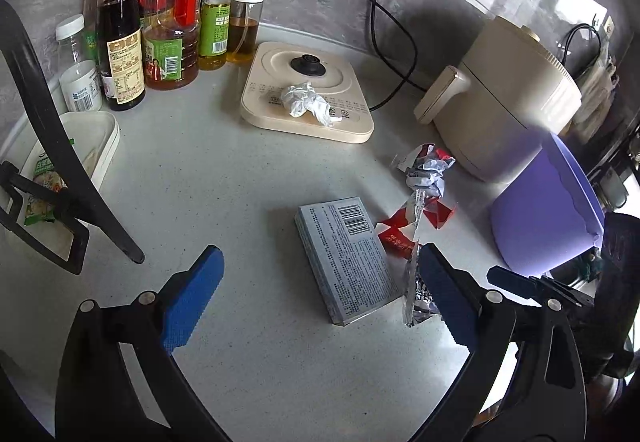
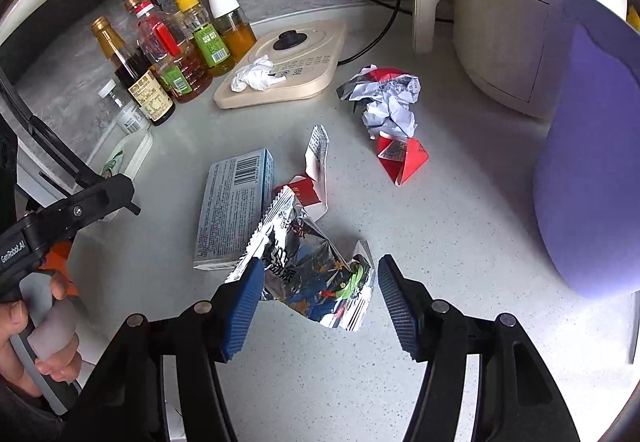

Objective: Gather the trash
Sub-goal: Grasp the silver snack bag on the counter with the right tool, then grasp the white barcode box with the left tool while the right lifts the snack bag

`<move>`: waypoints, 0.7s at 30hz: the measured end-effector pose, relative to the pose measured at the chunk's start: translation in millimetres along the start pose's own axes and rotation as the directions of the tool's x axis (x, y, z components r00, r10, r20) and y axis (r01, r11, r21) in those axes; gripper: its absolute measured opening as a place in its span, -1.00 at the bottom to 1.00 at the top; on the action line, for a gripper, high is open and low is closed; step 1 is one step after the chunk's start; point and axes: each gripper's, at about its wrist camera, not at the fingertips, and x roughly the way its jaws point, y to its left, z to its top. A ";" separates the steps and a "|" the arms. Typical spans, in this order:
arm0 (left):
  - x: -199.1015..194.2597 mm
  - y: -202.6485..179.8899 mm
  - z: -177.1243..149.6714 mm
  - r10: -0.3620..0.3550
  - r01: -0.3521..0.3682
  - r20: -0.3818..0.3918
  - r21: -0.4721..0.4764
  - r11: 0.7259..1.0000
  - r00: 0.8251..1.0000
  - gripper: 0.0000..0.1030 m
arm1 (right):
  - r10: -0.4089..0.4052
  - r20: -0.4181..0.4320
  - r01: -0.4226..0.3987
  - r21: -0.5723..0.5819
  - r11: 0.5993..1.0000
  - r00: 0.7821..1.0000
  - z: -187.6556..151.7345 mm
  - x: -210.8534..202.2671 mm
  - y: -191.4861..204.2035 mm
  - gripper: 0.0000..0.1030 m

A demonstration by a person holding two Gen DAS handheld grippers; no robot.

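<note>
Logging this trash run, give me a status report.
Left tongs open over grey box. Right tongs open around foil snack wrapper, not gripping. Crumpled tissue sits on kettle base. Nothing blocking.

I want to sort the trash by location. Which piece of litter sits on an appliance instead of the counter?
The crumpled white tissue: it lies on the cream kettle base, while the silver snack wrapper and grey box lie on the counter.

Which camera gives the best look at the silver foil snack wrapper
The right wrist view: the silver foil snack wrapper lies spread between the open right gripper fingers. In the left wrist view it shows only edge-on, mostly hidden behind a blue finger pad.
</note>
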 end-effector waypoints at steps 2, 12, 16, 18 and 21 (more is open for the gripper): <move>0.9 1.4 -2.5 -0.002 0.002 -0.006 0.004 1.000 1.000 0.88 | 0.002 -0.015 -0.002 0.011 1.000 1.000 -0.2 7.9 -0.9 0.14; 16.9 5.8 -11.6 -0.011 0.012 -0.046 0.011 1.000 0.999 0.88 | -0.038 0.026 0.039 -0.033 0.999 0.999 -0.2 -12.3 -0.3 -0.89; 32.1 -3.0 -12.4 -0.006 0.008 -0.061 0.035 0.999 0.998 0.88 | -0.064 0.049 0.065 -0.026 0.998 0.997 -0.6 -25.6 -8.2 -0.89; 40.4 -9.8 -14.1 0.002 0.002 -0.071 0.057 0.998 0.997 0.88 | -0.079 0.065 0.080 -0.022 0.997 0.995 -0.4 -31.7 -12.3 -0.89; 53.4 -18.4 -19.2 0.028 -0.019 -0.094 0.098 0.995 0.995 0.88 | -0.086 0.082 0.087 -0.011 0.996 0.993 -0.3 -39.5 -18.3 -0.89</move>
